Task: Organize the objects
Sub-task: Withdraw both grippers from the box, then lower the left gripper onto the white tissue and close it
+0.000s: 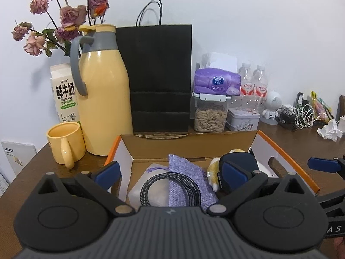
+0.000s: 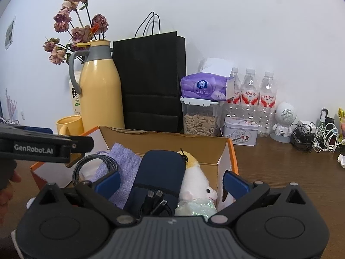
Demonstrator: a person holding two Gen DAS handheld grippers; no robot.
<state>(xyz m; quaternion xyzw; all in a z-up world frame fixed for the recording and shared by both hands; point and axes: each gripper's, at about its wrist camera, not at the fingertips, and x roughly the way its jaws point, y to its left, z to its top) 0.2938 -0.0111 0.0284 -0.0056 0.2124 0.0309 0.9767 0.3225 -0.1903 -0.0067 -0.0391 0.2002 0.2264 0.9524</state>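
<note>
An open cardboard box [image 1: 194, 142] with orange edges stands on the brown table. In it lie a purple fabric pouch [image 1: 185, 172], a coiled black braided cable [image 1: 155, 185], a navy zip case [image 1: 239, 161] and a white plush sheep [image 2: 198, 181]. A black cable with plugs [image 2: 155, 200] rests on the navy case [image 2: 161, 168]. My left gripper [image 1: 171, 172] hangs open over the box's near side, nothing between its blue pads. My right gripper [image 2: 171, 182] is open too, above the case and the sheep, holding nothing. One right fingertip [image 1: 321, 164] shows beyond the box's right wall.
Behind the box stand a yellow jug [image 1: 103, 90], a yellow mug [image 1: 64, 144], a milk carton [image 1: 63, 95], a black paper bag [image 1: 159, 75], a seed jar [image 1: 210, 116] with a tissue pack on it, a tin [image 1: 242, 118] and water bottles [image 2: 250, 99]. Tangled chargers [image 2: 319, 136] lie far right.
</note>
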